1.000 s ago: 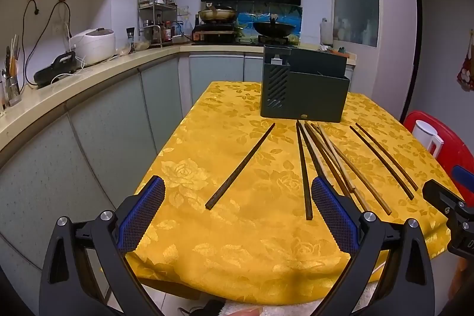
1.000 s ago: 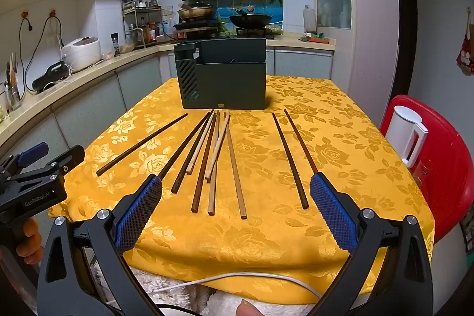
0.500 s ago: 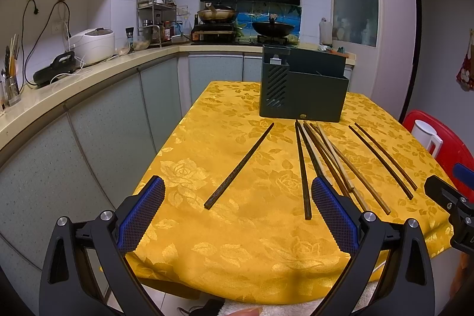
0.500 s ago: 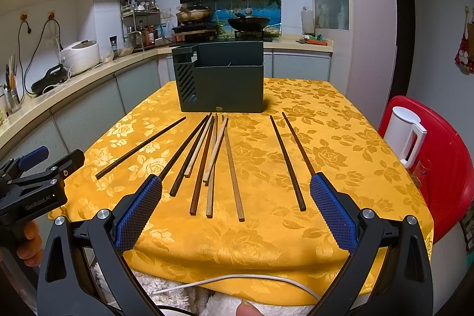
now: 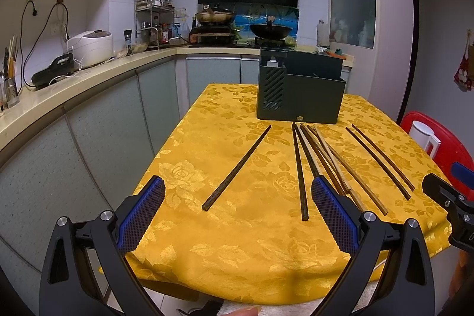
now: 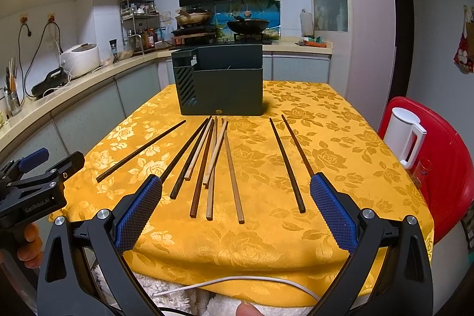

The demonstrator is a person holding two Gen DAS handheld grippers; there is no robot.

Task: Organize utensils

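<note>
I'm holding my left gripper (image 5: 237, 215) and right gripper (image 6: 235, 212) spread wide, gripping nothing; the chopsticks (image 6: 207, 165) are lying dead ahead, lengthwise away, nearer my right, toward the holder (image 6: 220, 85).

Clothed table (image 6: 340, 138): chopsticks (image 6: 231, 168), holder (image 6: 220, 82)

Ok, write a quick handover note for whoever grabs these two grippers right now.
Left gripper: open, empty, hovering at the table's near edge.
Right gripper: open, empty, same height.
Chopsticks: all loose on the yellow tablecloth: a lone dark chopstick at left, a fanned middle bunch, a dark pair at right.
Green holder: behind them.
Done: nothing visible.
Left: every chopstick into the holder.
</note>
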